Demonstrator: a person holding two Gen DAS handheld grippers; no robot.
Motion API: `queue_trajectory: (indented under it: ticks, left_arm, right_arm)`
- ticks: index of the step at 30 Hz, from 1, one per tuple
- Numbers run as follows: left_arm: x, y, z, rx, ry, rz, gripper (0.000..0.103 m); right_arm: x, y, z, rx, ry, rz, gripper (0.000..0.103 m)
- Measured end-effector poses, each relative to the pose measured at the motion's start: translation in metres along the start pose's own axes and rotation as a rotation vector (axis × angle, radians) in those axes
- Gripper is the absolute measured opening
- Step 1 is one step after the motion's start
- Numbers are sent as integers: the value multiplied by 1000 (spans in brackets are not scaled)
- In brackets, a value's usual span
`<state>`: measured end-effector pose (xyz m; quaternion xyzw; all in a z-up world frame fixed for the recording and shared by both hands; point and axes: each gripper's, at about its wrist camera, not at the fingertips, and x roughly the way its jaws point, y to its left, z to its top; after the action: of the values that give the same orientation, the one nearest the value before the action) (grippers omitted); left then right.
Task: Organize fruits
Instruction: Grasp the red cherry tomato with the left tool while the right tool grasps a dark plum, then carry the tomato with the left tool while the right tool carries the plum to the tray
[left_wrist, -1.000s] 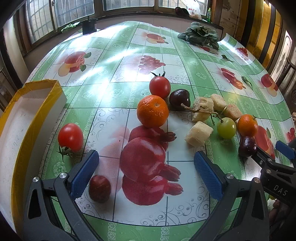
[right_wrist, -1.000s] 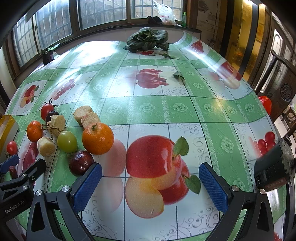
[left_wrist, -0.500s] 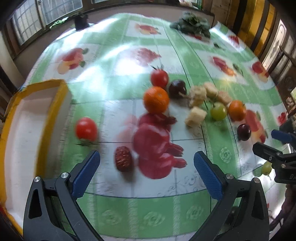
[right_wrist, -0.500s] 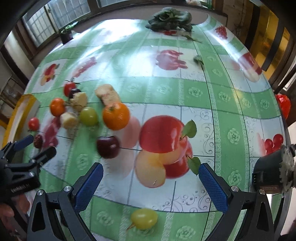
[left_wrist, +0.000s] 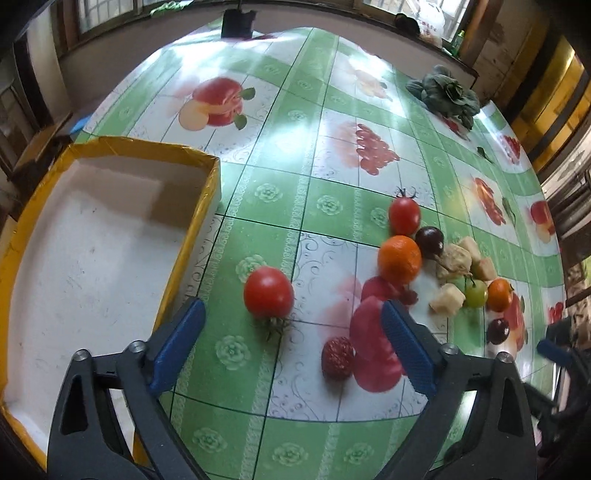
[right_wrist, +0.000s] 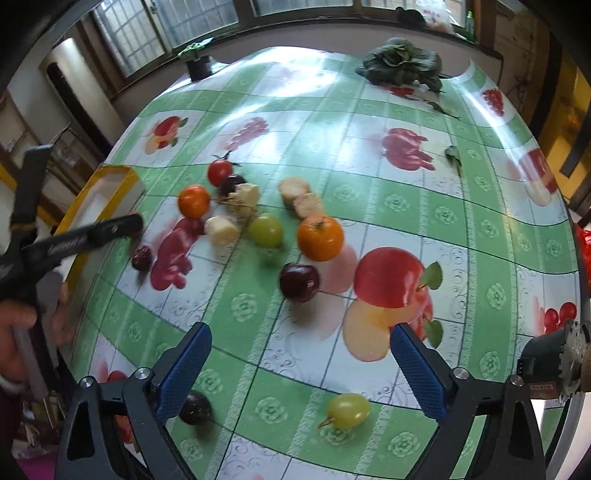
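The left claw (left_wrist: 291, 339) stands wide above the tabletop (left_wrist: 332, 206) with nothing between its blue pads; its jaws have just been closing a little from full spread, and no fruit is gripped. The right claw (right_wrist: 299, 363) is in the same condition: spread wide, just narrowed slightly, empty.

Position of the task items: the large tomato (left_wrist: 268, 292) lies alone on the cloth, directly ahead of the left claw and near the yellow-edged box (left_wrist: 210, 184). A dark red date (left_wrist: 337, 357) lies just beside the right-hand pad of that claw. The main group, a small tomato (left_wrist: 404, 215), an orange (left_wrist: 399, 259), a dark plum (left_wrist: 429, 237), pale cut chunks (left_wrist: 447, 304) and a green grape (left_wrist: 475, 293), sits clustered further right, several pieces touching.

In the right wrist view, a dark plum (right_wrist: 299, 282) lies ahead of the right claw, a green grape (right_wrist: 348, 410) lies between its pads, nearer the lens, and a dark round fruit (right_wrist: 195, 407) sits just beside its left pad.

The box appears empty, so sorting has probably not begun. Its open top and low wall admit entry from above. The tomato has clear cloth on all sides. The grape and dark fruit lie close to the near table edge and may roll.
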<state>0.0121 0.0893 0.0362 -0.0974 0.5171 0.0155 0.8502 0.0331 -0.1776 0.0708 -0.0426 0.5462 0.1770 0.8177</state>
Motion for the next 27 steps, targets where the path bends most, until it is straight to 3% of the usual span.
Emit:
queue_trajectory:
  ticks: [4, 7, 8, 10, 12, 14, 27]
  left_arm:
    - [6, 2, 2, 2, 13, 15, 83]
    - [8, 1, 4, 12, 13, 6, 70]
    - [9, 1, 5, 14, 15, 3, 60]
    - [11, 1, 7, 25, 17, 23, 51]
    - [11, 3, 8, 36, 11, 40, 29]
    - [10, 7, 9, 28, 18, 7, 29]
    - [-23, 1, 4, 60, -6, 3, 29]
  right_arm:
    - [2, 3, -3, -10, 18, 26, 81]
    - [3, 5, -5, -14, 27, 45, 74]
    - [3, 6, -5, -16, 29, 53, 71]
    - [4, 8, -6, -22, 32, 63, 67]
    - [3, 10, -7, -29, 34, 77, 66]
    - [2, 13, -8, -36, 34, 84, 65]
    - [-3, 32, -31, -151, 113, 186, 65]
